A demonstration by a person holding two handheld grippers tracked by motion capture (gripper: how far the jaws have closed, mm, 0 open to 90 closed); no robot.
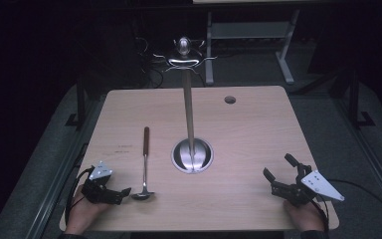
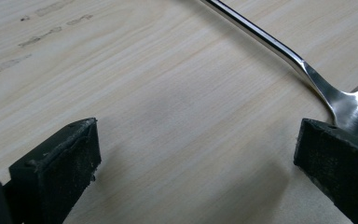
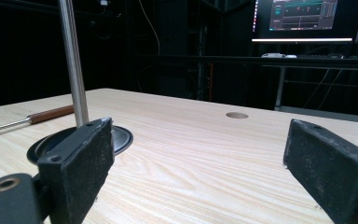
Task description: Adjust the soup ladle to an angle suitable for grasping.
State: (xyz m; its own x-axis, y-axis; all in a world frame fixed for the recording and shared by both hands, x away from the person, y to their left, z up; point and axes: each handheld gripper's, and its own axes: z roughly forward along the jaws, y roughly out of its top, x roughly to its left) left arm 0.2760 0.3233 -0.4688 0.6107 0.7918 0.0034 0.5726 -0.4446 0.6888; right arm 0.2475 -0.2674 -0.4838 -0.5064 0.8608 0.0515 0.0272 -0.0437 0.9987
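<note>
Steel and wood make up the ladle (image 1: 144,164) lying on the table (image 1: 258,124) at the left, its small polished bowl toward the person and its brown wooden grip pointing away. Just left of that bowl the left gripper (image 1: 115,195) rests low over the tabletop with its jaws spread wide and nothing between them; in the left gripper view the ladle (image 2: 279,46) runs past the right jaw, whose tip overlaps the edge of the bowl, though contact cannot be made out. I judge the ladle light and rigid, so it should lift without flexing, but the bright shaft looks slick and thin, and lying flat it leaves little room for a pad to get beneath. The wooden grip appears the surer place to clamp, being thicker and less slippery; a hold there would leave the bowl end hanging heavy, so a grasp near where wood meets metal may balance better. In the middle stands a tall hanging stand (image 1: 189,119) on a round metal base, with curled hooks at its top. At the right, the right gripper (image 1: 278,172) hovers well apart from the ladle, likewise wide open and empty.
</note>
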